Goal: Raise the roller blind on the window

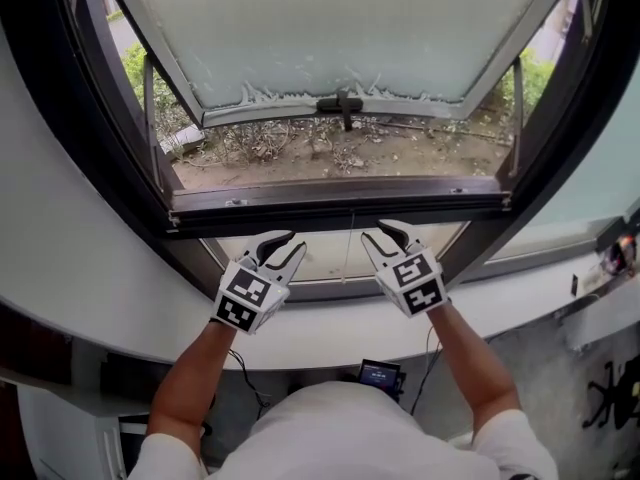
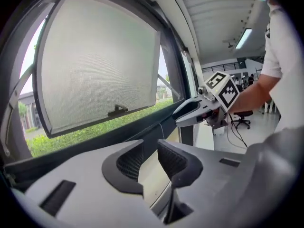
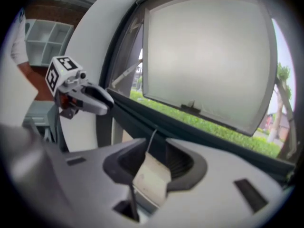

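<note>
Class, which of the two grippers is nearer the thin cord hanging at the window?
The right gripper: its tips sit just beside the cord, while the left gripper is farther off on the cord's other side.

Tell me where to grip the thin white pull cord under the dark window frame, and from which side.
Probably pinch the thin white pull cord on its lower stretch, straight in from the room side with the right gripper: it hangs vertical, nearly in line with those open jaws.

2 arms out fwd; L tool, R tool side by side, jaws apart.
</note>
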